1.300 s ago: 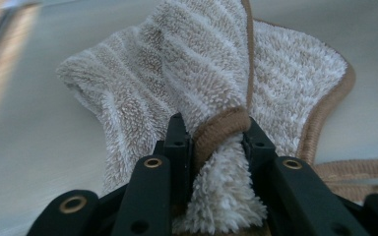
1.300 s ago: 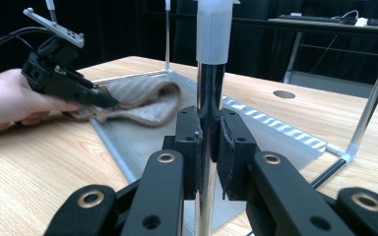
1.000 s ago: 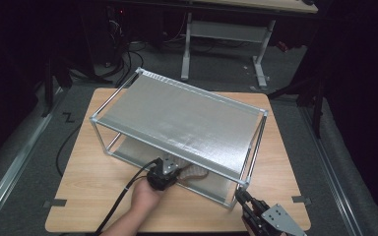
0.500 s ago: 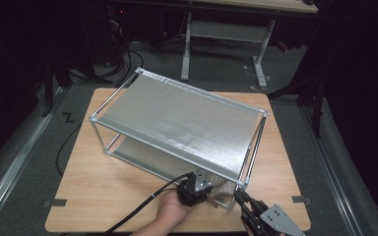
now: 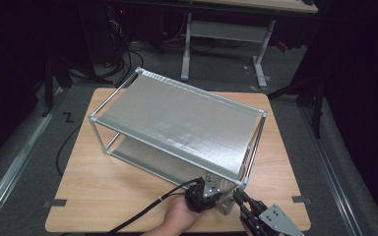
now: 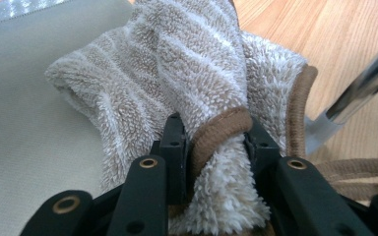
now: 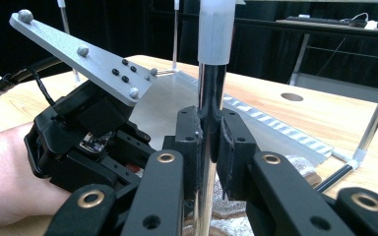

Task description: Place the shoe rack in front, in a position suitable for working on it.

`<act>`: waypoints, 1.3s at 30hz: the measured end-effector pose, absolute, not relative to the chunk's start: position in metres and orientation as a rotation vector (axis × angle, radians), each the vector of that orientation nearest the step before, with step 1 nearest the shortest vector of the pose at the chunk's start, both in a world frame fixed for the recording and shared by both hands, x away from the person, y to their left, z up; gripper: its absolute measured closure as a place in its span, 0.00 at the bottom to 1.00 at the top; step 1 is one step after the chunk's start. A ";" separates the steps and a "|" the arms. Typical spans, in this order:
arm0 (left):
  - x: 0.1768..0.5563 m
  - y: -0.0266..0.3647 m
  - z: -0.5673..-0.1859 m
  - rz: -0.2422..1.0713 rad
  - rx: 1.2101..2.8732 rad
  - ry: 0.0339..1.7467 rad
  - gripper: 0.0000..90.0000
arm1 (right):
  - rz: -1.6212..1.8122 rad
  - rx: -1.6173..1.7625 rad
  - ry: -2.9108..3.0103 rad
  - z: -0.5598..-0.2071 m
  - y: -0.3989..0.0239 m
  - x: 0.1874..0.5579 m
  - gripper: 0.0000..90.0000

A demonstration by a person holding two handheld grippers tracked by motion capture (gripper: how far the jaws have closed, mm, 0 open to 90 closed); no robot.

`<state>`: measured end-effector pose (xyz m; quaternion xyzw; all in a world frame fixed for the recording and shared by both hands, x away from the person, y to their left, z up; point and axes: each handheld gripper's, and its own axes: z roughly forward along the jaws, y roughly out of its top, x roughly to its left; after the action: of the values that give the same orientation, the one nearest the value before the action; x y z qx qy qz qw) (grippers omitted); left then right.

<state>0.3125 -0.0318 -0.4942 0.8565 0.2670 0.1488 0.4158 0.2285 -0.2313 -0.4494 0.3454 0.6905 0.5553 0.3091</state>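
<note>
The left gripper [image 6: 211, 147] has its jaws clamped on the brown-piped hem of a fluffy beige striped towel [image 6: 187, 73], which lies bunched on the grey fabric lower shelf [image 6: 24, 123] at the near corner of the two-tier metal rack [image 5: 177, 118]. They have just been easing open a little with the towel between them. The right gripper [image 7: 209, 147] has its jaws shut on the chrome corner post [image 7: 211, 88], steadying the rack on the wooden surface [image 5: 103, 196]. Best keep that hold firm and draw the towel level, clear of the post so the hem cannot snag.
</note>
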 end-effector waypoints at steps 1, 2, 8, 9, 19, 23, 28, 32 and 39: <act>0.312 -0.032 -0.494 0.362 2.147 0.669 0.76 | 1.468 0.913 1.823 -0.449 -0.231 0.229 0.90; 0.312 -0.033 -0.494 0.360 2.146 0.661 0.76 | 1.468 0.912 1.824 -0.450 -0.231 0.229 0.90; 0.311 -0.034 -0.494 0.355 2.150 0.650 0.76 | 1.467 0.914 1.823 -0.449 -0.231 0.229 0.90; 0.311 -0.033 -0.495 0.359 2.148 0.649 0.76 | 1.469 0.913 1.824 -0.449 -0.231 0.229 0.90; 0.333 -0.001 -0.498 0.438 2.158 0.715 0.76 | 1.466 0.908 1.831 -0.449 -0.231 0.229 0.90; 0.345 0.020 -0.499 0.473 2.156 0.760 0.76 | 1.466 0.908 1.832 -0.449 -0.231 0.229 0.90; 0.361 0.050 -0.498 0.563 2.158 0.816 0.77 | 1.465 0.908 1.832 -0.449 -0.231 0.229 0.90; 0.370 0.074 -0.498 0.568 2.149 0.874 0.77 | 1.466 0.908 1.831 -0.449 -0.231 0.229 0.90; 0.387 0.122 -0.495 0.661 2.189 0.989 0.77 | 1.464 0.907 1.833 -0.449 -0.232 0.229 0.90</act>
<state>0.3869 0.1225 -0.4946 0.8326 0.3763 0.2516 0.3193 0.2292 -0.2315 -0.4489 0.3431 0.6932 0.5538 0.3083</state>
